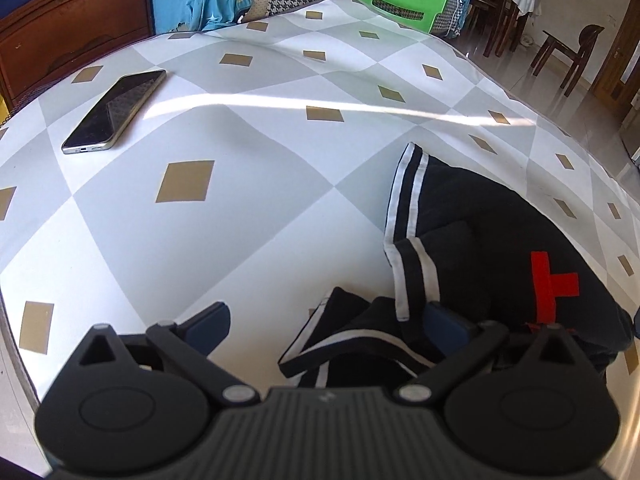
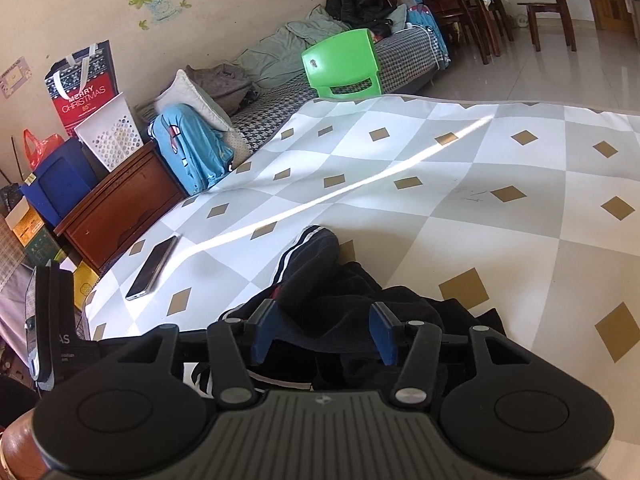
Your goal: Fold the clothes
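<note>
A black garment point(image 1: 472, 240) with white stripes and a red cross mark lies crumpled on the checked tablecloth point(image 1: 240, 184) near the table's front edge. My left gripper point(image 1: 328, 322) is open, its jaws wide apart over a striped fold at the garment's left end. In the right wrist view the same garment point(image 2: 320, 280) lies bunched just ahead of my right gripper point(image 2: 322, 330), which is open with blue pads on either side of the black cloth. I cannot tell whether the pads touch it.
A phone point(image 1: 114, 110) lies on the table at the far left; it also shows in the right wrist view point(image 2: 152, 268). A green plastic chair point(image 2: 344, 66), a sofa with clothes point(image 2: 280, 64), a wooden cabinet point(image 2: 120, 208) and dining chairs point(image 2: 460, 0) stand beyond.
</note>
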`<state>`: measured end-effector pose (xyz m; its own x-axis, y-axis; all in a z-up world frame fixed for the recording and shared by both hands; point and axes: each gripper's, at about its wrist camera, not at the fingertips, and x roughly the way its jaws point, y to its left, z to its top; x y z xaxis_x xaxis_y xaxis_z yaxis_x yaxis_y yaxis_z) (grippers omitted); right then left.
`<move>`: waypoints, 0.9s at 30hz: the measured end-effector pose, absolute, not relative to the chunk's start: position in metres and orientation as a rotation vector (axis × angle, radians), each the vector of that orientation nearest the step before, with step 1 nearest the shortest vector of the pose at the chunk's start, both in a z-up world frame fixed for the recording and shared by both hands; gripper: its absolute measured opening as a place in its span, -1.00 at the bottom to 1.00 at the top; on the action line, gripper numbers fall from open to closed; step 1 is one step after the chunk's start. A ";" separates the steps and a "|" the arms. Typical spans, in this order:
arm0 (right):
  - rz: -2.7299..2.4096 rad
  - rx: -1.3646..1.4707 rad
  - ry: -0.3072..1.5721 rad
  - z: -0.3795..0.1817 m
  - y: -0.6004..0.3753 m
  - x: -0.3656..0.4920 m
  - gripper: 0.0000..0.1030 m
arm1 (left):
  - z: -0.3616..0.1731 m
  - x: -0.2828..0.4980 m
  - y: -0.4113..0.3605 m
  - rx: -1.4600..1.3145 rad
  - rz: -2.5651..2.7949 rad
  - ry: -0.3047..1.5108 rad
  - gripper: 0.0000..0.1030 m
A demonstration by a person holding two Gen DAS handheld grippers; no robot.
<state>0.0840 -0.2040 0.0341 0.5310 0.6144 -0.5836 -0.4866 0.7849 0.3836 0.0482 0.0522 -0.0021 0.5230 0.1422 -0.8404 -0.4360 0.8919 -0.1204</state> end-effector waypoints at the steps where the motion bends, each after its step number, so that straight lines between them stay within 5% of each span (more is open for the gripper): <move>1: 0.674 0.171 0.763 0.034 -0.200 0.083 0.02 | -0.002 0.048 0.052 -0.336 0.350 0.964 0.99; 14: 0.714 -0.071 0.749 0.007 -0.151 0.082 0.09 | -0.005 0.048 0.057 -0.337 0.342 0.979 0.99; 20: 0.665 -0.092 0.759 0.001 -0.145 0.086 -0.56 | -0.007 0.048 0.058 -0.328 0.350 0.989 0.99; 27: 0.560 0.121 0.731 0.021 -0.176 0.095 -0.79 | -0.012 0.050 0.057 -0.312 0.353 1.013 0.99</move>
<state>0.0953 -0.1756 0.0207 0.6054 0.5240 -0.5991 -0.4419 0.8473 0.2945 0.0499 0.0573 -0.0122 0.4819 0.1417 -0.8647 -0.4259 0.9003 -0.0898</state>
